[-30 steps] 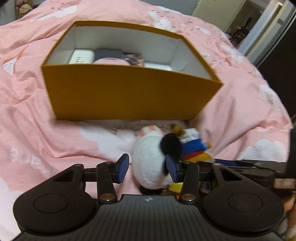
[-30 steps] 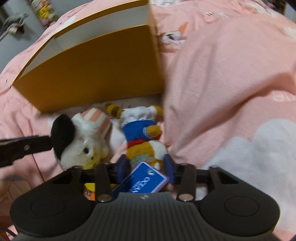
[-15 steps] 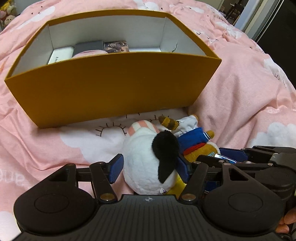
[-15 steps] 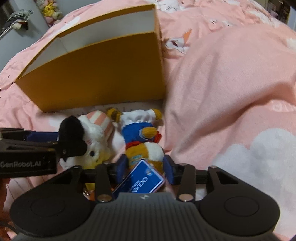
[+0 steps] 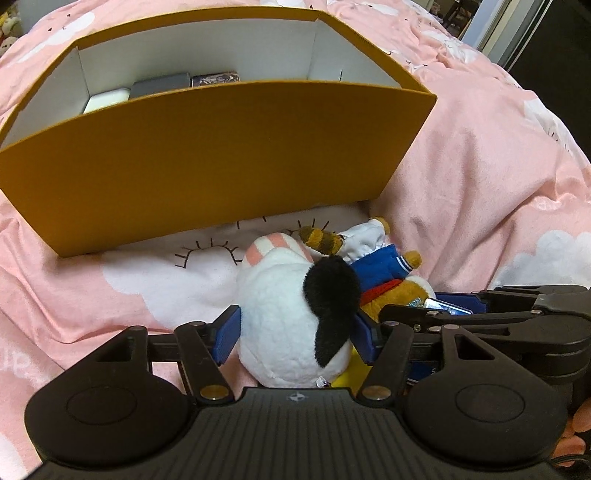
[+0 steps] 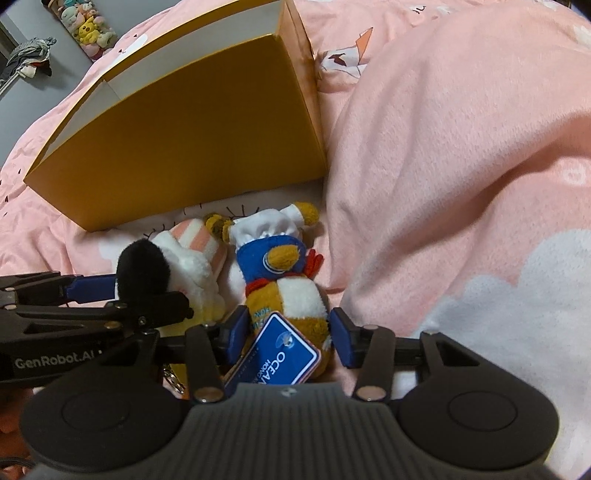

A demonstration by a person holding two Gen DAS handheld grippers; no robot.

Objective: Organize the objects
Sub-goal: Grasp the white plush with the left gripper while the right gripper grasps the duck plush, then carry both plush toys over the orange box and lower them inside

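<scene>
A white plush dog (image 5: 280,314) with a black ear and a pink striped cap lies on the bed in front of the yellow box (image 5: 207,158). It sits between the pads of my left gripper (image 5: 297,326), whose jaws are closing; I see no squeeze on it. Right beside it lies a tiger plush (image 6: 291,291) in a blue top and white hat, with a blue tag (image 6: 284,354). My right gripper (image 6: 288,326) straddles the tiger's lower body. Its jaws are opening, and a gap shows at the right pad. The dog (image 6: 192,258) and the left gripper (image 6: 92,291) also show on the left of the right wrist view.
The yellow box (image 6: 192,122) is open on top and holds several small flat boxes (image 5: 159,85) at its back left. A raised fold of pink duvet (image 6: 461,147) rises just right of the toys. A doorway (image 5: 480,22) lies beyond the bed at the far right.
My left gripper came forward and down around the white dog, with jaws wider than a second ago. The right gripper's jaws widened a little around the tiger plush and stayed in place.
</scene>
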